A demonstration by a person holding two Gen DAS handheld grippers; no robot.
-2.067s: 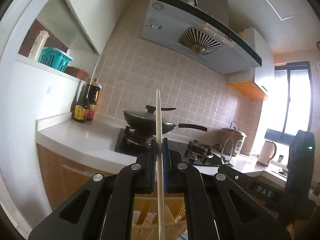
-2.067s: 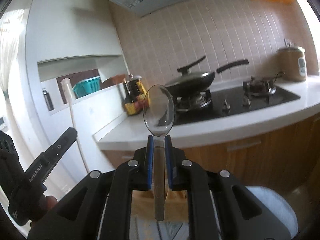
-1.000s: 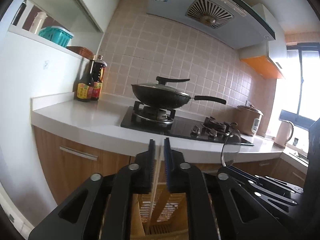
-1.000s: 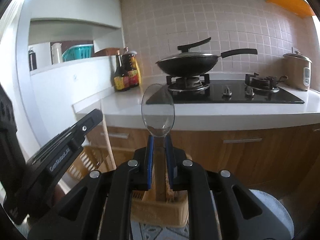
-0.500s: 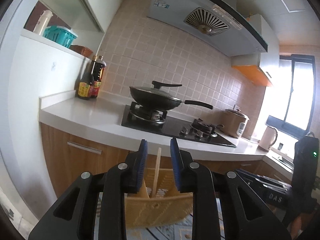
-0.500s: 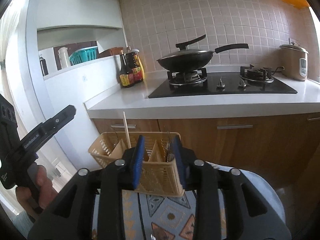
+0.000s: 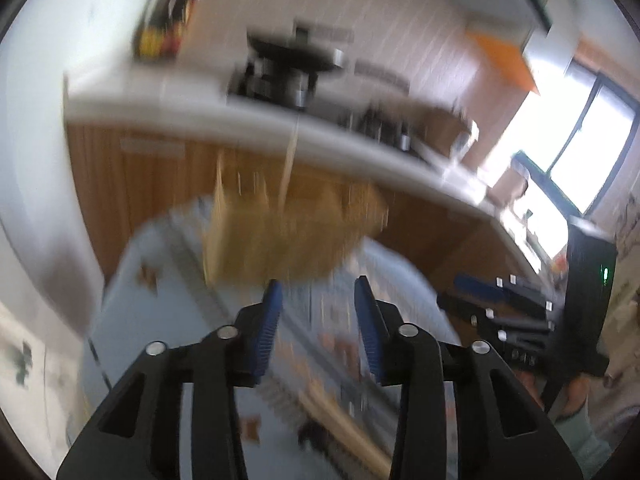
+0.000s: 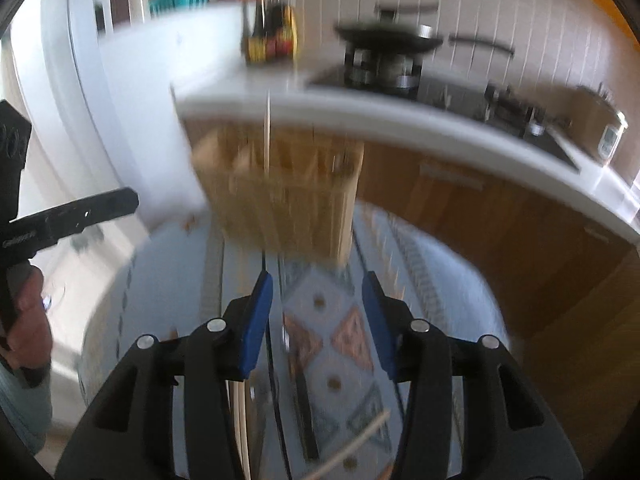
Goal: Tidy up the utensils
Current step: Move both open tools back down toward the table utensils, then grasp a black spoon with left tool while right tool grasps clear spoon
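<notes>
Both views are blurred by motion. A tan slotted basket (image 7: 288,232) (image 8: 280,200) stands on a table with a patterned cloth (image 8: 332,336), and a pale chopstick (image 7: 289,168) (image 8: 267,136) stands upright in it. My left gripper (image 7: 318,284) points down at the cloth in front of the basket; its jaws are opening with nothing between them. My right gripper (image 8: 317,278) hangs just short of the basket, jaws also opening and empty. Loose utensils lie on the cloth: pale chopsticks (image 8: 240,420), a dark-handled piece (image 8: 300,392) and a wooden stick (image 7: 340,424).
Behind the table runs a white counter (image 8: 400,120) with wooden cabinets, a stove with a lidded black pan (image 8: 388,36) and sauce bottles (image 8: 272,40). The other gripper shows at each view's edge: right gripper (image 7: 500,304), left gripper (image 8: 80,212) with a hand (image 8: 24,320).
The left gripper let go of the chopstick and the right of the spoon, over the basket. Both have since pulled back and tipped down toward the cloth, with their jaws wider.
</notes>
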